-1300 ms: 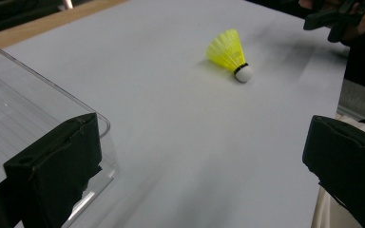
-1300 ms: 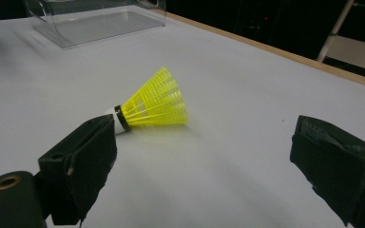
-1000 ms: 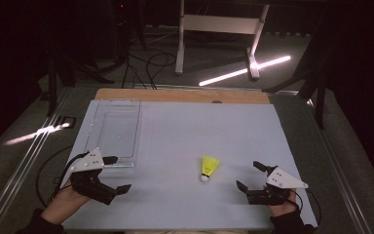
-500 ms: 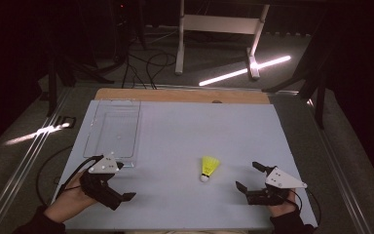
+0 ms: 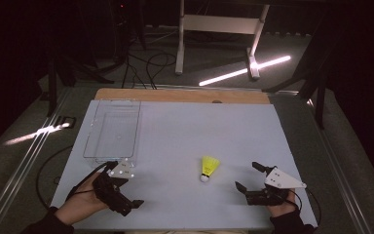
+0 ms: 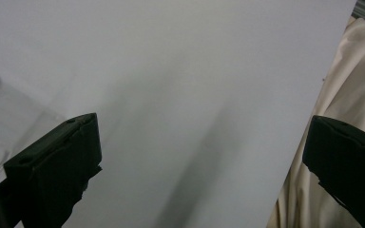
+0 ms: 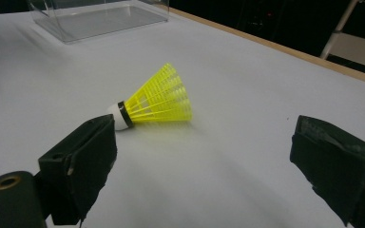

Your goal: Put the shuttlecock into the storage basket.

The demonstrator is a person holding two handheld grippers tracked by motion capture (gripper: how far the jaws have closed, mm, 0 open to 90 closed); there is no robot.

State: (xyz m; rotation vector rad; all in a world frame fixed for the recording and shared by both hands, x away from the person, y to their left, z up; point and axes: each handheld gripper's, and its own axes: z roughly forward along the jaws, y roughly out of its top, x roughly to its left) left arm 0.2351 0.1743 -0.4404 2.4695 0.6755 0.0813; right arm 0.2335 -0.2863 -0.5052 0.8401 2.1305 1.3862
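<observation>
Yellow shuttlecock (image 5: 209, 167) lay on white surface (image 5: 185, 131), untouched, well apart from clear tray (image 5: 112, 130). Right claw (image 5: 250, 179) spread apart just beside shuttlecock; left claw (image 5: 135, 195) apart, empty, near tray. Grasp and placing both remained.

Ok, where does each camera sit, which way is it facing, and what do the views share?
High view: fixed above the near edge, looking forward and down on the table; both hands, left gripper and right gripper show.
Left gripper view: rides the left gripper, looking low across the table toward its near edge; two black jaws apart, beige cloth beyond.
Right gripper view: rides the right gripper, facing the shuttlecock and clear tray; jaws apart.
Shared: shuttlecock and tray, high and right gripper views.
</observation>
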